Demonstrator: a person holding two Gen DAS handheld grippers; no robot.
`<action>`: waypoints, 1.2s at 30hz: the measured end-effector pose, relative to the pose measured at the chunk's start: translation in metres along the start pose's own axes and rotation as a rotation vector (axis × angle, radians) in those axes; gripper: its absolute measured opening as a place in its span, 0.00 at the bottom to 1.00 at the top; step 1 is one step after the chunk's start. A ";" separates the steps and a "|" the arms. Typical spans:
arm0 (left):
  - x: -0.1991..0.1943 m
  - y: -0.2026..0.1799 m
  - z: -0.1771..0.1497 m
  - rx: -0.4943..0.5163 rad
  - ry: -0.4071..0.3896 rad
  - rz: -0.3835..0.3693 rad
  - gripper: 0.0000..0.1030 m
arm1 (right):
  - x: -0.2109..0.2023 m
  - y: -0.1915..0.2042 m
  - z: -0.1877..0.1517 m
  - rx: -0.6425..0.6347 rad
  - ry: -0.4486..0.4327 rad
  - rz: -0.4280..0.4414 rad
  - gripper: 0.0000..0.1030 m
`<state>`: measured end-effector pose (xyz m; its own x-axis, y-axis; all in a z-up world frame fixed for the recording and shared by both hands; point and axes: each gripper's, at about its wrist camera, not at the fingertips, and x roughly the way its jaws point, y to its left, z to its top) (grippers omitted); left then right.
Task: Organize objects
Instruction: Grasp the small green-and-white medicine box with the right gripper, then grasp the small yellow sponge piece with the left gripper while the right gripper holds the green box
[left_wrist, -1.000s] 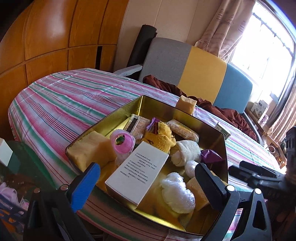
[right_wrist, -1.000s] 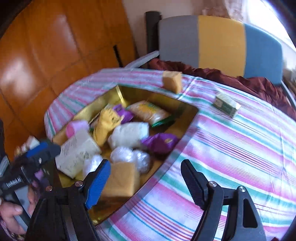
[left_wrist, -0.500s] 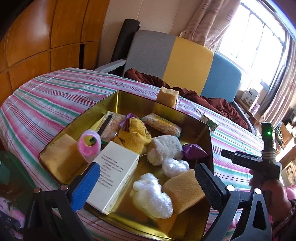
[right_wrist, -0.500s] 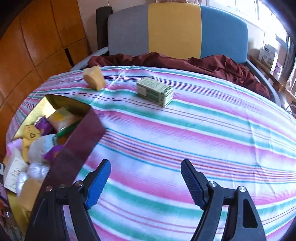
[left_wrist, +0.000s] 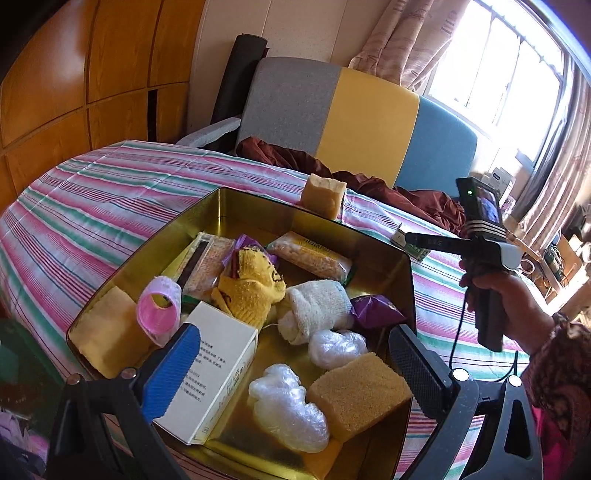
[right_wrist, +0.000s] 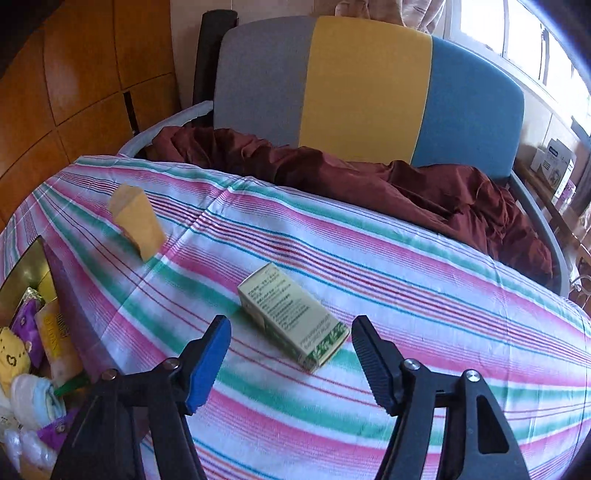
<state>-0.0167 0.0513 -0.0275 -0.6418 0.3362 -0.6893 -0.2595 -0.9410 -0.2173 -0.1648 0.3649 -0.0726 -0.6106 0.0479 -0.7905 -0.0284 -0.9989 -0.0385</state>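
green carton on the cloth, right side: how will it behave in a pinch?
The green carton looks like thin card, so probably light and crushable under a hard squeeze. It lies flat on its broad face, so unlikely to roll. The right tongs are closing, pads not yet touching; it may skid on the striped cloth.

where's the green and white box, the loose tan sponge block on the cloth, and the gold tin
green and white box (right_wrist: 291, 319), right wrist view, middle of its top face
tan sponge block (right_wrist: 137, 221), right wrist view, its front face
gold tin (left_wrist: 258, 210), left wrist view, far inner wall
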 end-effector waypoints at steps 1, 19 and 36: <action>0.000 0.000 0.002 0.002 -0.002 0.000 1.00 | 0.004 0.000 0.002 -0.014 0.003 -0.002 0.64; 0.035 -0.038 0.047 0.078 0.001 0.002 1.00 | 0.002 -0.021 -0.040 0.140 -0.005 0.068 0.29; 0.145 -0.080 0.152 0.173 -0.046 0.131 1.00 | -0.012 -0.034 -0.068 0.222 -0.065 -0.096 0.29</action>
<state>-0.1985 0.1816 -0.0050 -0.7093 0.2165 -0.6709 -0.2888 -0.9574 -0.0037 -0.1025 0.3986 -0.1038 -0.6464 0.1494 -0.7482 -0.2577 -0.9658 0.0297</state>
